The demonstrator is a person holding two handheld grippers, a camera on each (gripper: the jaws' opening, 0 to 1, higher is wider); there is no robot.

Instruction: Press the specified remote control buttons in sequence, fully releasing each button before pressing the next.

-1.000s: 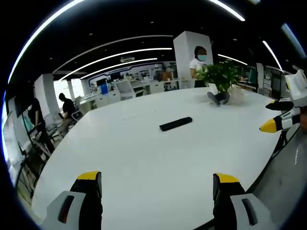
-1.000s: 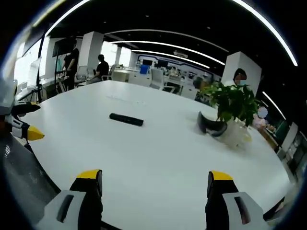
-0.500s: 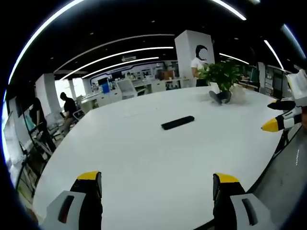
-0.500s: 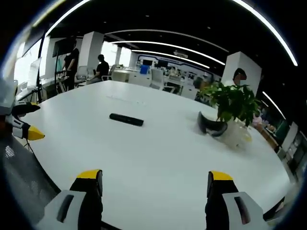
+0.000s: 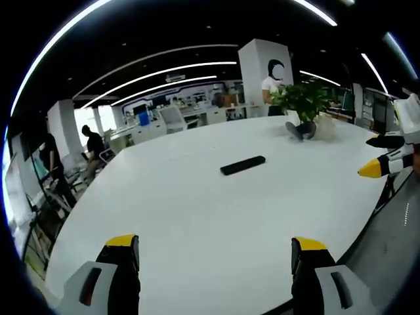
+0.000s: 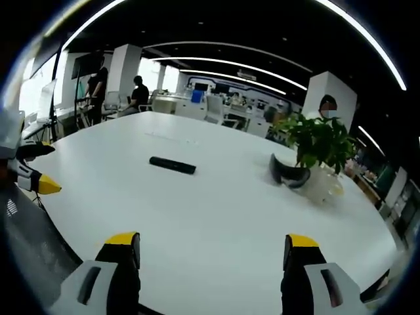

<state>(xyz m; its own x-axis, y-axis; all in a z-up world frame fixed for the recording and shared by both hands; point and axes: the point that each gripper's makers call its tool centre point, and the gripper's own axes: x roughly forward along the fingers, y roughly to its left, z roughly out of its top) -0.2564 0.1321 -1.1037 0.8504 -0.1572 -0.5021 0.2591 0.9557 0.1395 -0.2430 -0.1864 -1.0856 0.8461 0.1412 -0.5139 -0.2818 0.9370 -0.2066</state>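
Left tongs (image 5: 213, 252) spread, empty | right tongs (image 6: 211, 251) spread, empty | slim black remote control (image 5: 243, 165) far ahead, mid white table (image 5: 197, 216)

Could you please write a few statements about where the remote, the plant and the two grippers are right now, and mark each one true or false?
1. The remote control lies flat on the white table, apart from both grippers. True.
2. The left gripper is shut on the remote. False: its jaws stand wide apart with nothing between them.
3. The potted plant stands on the table beyond the remote. True.
4. The right gripper is pressing a button. False: it is open, well short of the remote.
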